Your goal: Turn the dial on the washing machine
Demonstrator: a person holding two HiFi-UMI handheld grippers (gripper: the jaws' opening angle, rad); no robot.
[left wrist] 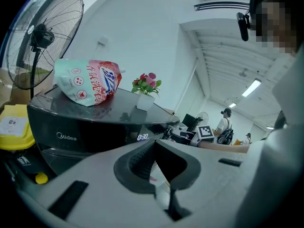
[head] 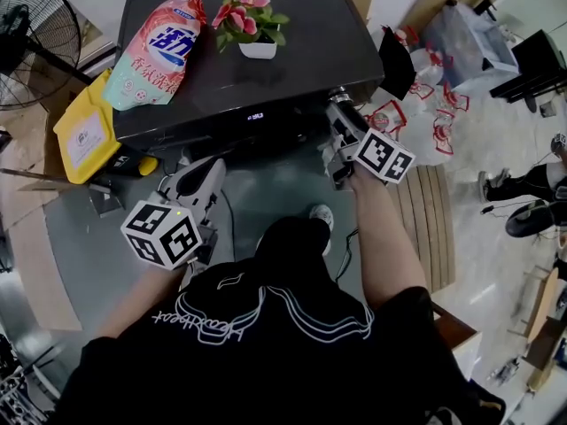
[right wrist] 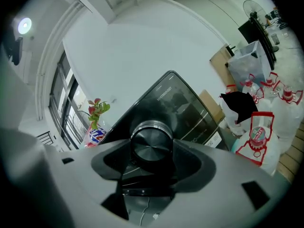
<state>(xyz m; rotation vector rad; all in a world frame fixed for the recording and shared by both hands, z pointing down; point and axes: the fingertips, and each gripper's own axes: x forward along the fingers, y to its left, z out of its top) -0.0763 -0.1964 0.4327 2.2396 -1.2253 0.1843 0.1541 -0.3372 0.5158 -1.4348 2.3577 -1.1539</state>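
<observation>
Only in right gripper view: round dark dial (right wrist: 151, 144) with chrome rim, dead centre between the pads of right gripper (right wrist: 152, 151), pads pressed on its sides at 3 and 9 o'clock, so clamped on it at a fairly wide spread. No sight of the dial from head view, hidden under right gripper (head: 339, 113) at the front right corner of washing machine (head: 301, 56), about 1 o'clock from frame centre. Dial axis sticking straight out of the front panel, flat face aimed back along the jaws at the camera. Best in left gripper view: digits on lit display (left wrist: 142, 137), just a faint glow in head view; also left gripper (left wrist: 153, 144) with tips closed together on nothing. In head view left gripper (head: 202, 177) low at 8 o'clock, apart from the machine front. On the lid: detergent pouch (head: 155, 47) at 11 o'clock, flower pot (head: 257, 47) at 12.
</observation>
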